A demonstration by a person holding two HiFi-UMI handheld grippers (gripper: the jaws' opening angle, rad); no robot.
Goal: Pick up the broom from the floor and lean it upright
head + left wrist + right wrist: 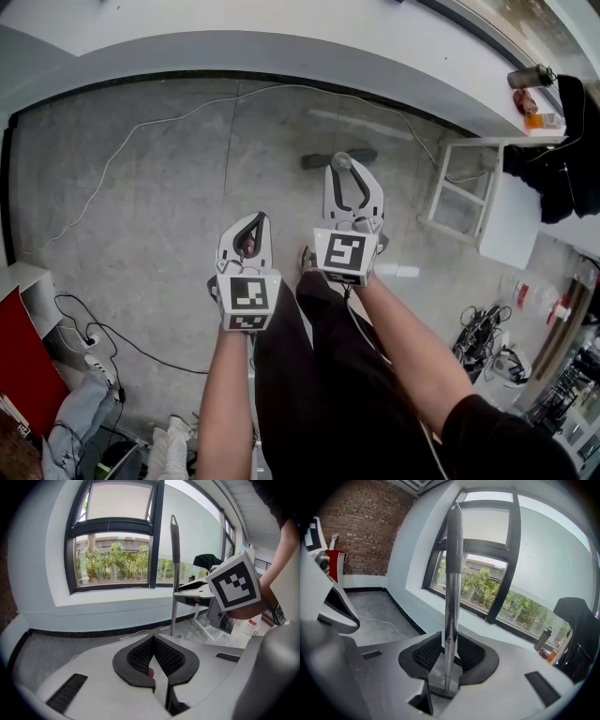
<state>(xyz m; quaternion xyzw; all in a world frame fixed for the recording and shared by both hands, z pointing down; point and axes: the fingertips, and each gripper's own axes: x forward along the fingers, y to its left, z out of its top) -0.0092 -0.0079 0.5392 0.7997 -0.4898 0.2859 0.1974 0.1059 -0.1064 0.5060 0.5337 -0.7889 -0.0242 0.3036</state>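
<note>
The broom stands upright in front of the window wall. Its silver handle [451,578] with a grey grip runs up between the jaws of my right gripper [449,641]. The pads stand slightly apart around the handle, which lies against the right one, so this gripper is open. In the head view the right gripper [349,178] reaches the handle top [340,162], and the dark broom head [314,160] rests on the floor below. My left gripper [255,223] hangs nearer and to the left, clear of the broom. Its pads meet at the tips [151,639]. From the left gripper view the handle [174,569] rises beside the right gripper [187,591].
A white metal stool frame [461,192] stands to the right by the wall. A white cable [159,127] trails over the grey floor. Black cables [103,333] and a red cabinet [23,370] are at lower left. A black jacket [562,164] hangs at right.
</note>
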